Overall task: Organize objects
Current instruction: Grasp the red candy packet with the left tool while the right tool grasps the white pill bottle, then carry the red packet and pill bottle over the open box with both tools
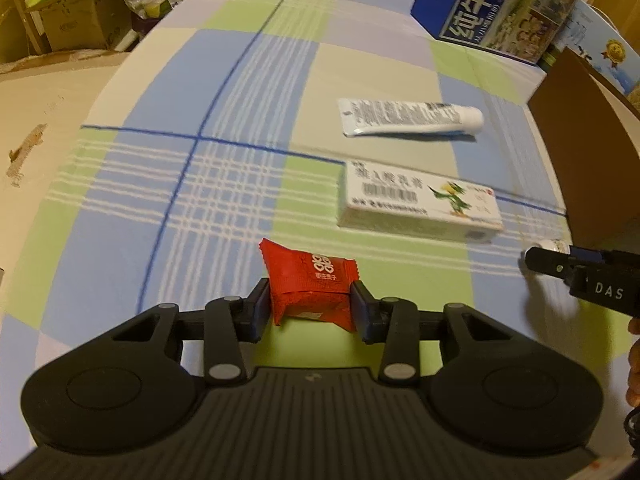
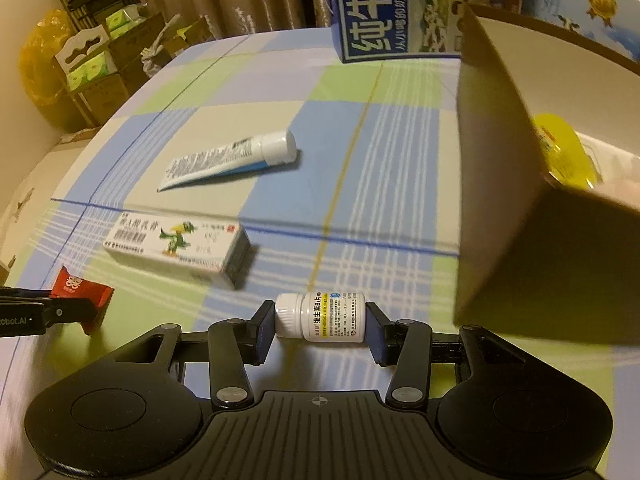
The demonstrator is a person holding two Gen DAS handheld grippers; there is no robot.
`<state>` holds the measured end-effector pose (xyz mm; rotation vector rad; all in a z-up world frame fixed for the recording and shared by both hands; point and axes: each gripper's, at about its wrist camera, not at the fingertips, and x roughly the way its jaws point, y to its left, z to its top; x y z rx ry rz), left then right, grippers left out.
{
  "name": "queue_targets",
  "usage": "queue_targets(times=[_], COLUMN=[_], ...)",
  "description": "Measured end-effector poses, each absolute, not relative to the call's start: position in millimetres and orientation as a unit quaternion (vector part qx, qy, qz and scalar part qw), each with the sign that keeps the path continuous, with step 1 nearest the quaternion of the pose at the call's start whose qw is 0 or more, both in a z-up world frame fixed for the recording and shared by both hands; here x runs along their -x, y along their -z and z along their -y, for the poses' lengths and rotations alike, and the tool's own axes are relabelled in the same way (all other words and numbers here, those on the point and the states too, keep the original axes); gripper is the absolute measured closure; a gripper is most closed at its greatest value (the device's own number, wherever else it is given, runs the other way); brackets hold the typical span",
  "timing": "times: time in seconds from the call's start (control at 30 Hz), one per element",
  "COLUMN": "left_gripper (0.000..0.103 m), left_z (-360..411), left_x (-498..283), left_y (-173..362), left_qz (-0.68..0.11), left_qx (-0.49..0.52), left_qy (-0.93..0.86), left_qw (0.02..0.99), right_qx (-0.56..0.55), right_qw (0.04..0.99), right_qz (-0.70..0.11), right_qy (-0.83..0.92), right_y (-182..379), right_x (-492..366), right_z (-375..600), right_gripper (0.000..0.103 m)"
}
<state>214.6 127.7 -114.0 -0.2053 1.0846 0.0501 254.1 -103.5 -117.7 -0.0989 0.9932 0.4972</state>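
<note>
My left gripper (image 1: pixel 310 304) is shut on a red candy packet (image 1: pixel 310 284), held just above the checked cloth; the same packet (image 2: pixel 78 290) shows at the left edge of the right wrist view. My right gripper (image 2: pixel 320 320) is shut on a small white pill bottle (image 2: pixel 320 317), gripped sideways by cap and base. That gripper (image 1: pixel 538 260) enters the left wrist view from the right. A white ointment box with a green bird (image 1: pixel 420 200) (image 2: pixel 176 246) and a white tube (image 1: pixel 408 118) (image 2: pixel 232 160) lie on the cloth ahead.
A brown cardboard box (image 2: pixel 520 220) (image 1: pixel 580 128) stands open at the right, with a yellow item (image 2: pixel 560 152) inside. A blue milk carton case (image 1: pixel 492 4) (image 2: pixel 384 8) stands at the far edge of the table (image 1: pixel 240 80). Cardboard boxes (image 1: pixel 60 12) sit on the floor beyond.
</note>
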Motion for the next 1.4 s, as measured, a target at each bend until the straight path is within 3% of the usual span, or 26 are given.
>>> queue_targets(times=[0.23,0.37,0.47,0.67,0.77,0.9,0.97,1.03,1.4], left_gripper=[0.051,0.049,0.039,0.038,0.045,0.064,0.066,0.075,0.079], left_z=[-115.0,-117.0,-115.7,-99.6,-94.1,-89.9,-87.4,-86.0,-71.9], left_x=[-192.7,-187.9,-189.3,-200.2,-205.2,-206.8,-204.9,-203.7,-183.6], left_y=[111.5,106.6,102.4,109.2,115.8,117.3,117.3,117.0,111.0], left_qz=[-0.524,-0.518,-0.507,-0.490,-0.490,-0.494,-0.496,-0.500,-0.517], left_qx=[0.071,0.033,-0.018,-0.135,-0.154,-0.146,-0.141,-0.127,-0.036], left_qy=[0.021,0.036,0.063,0.137,0.163,0.175,0.171,0.166,0.116], left_qw=[0.849,0.854,0.859,0.850,0.842,0.839,0.840,0.841,0.847], right_qx=[0.028,0.016,0.005,-0.006,-0.011,-0.018,-0.024,-0.027,-0.034], right_qw=[0.851,0.854,0.855,0.859,0.861,0.864,0.865,0.866,0.870], right_qz=[-0.480,-0.482,-0.485,-0.484,-0.482,-0.481,-0.481,-0.481,-0.471], right_qy=[-0.213,-0.197,-0.185,-0.167,-0.158,-0.146,-0.140,-0.136,-0.142], right_y=[113.2,110.4,108.7,104.0,101.2,98.9,98.3,97.9,87.7], right_x=[-238.5,-230.0,-224.8,-216.1,-211.5,-204.3,-200.9,-198.6,-188.4], right_z=[134.4,152.1,163.8,180.2,187.3,196.6,202.0,205.1,215.8], right_gripper=[0.059,0.059,0.059,0.059,0.059,0.059,0.059,0.059,0.059])
